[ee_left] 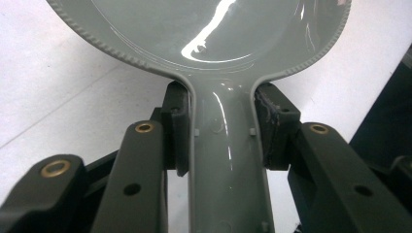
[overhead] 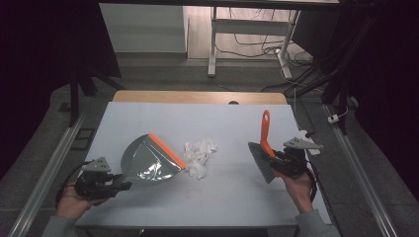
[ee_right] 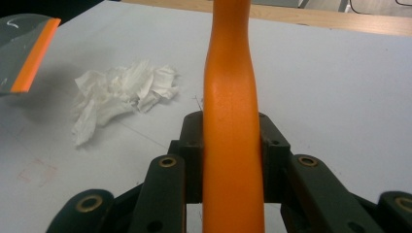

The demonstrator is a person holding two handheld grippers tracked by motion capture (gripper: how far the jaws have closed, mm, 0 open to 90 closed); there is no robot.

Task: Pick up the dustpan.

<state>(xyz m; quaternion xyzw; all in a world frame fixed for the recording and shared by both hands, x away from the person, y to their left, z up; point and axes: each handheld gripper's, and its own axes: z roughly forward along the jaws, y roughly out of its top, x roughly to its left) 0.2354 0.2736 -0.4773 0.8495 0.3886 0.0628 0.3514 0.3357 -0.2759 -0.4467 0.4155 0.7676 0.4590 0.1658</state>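
Note:
A grey dustpan [overhead: 148, 160] with an orange lip lies left of centre on the white table; its handle [ee_left: 228, 160] is clamped by my left gripper [overhead: 123, 186], whose pads [ee_left: 177, 128] press both sides. Crumpled white tissue [overhead: 200, 155] [ee_right: 121, 94] sits just right of the dustpan's lip. My right gripper [overhead: 276, 160] is shut on the orange handle [ee_right: 232, 131] of a hand brush [overhead: 264, 148], whose grey bristles [overhead: 260, 162] hang down to the left, to the right of the tissue.
The white table top [overhead: 222, 118] has a wooden strip [overhead: 197, 97] along its far edge. A small white object [overhead: 309, 140] lies near the right edge. Metal rails run along the floor on both sides, and desk legs and cables stand beyond the table.

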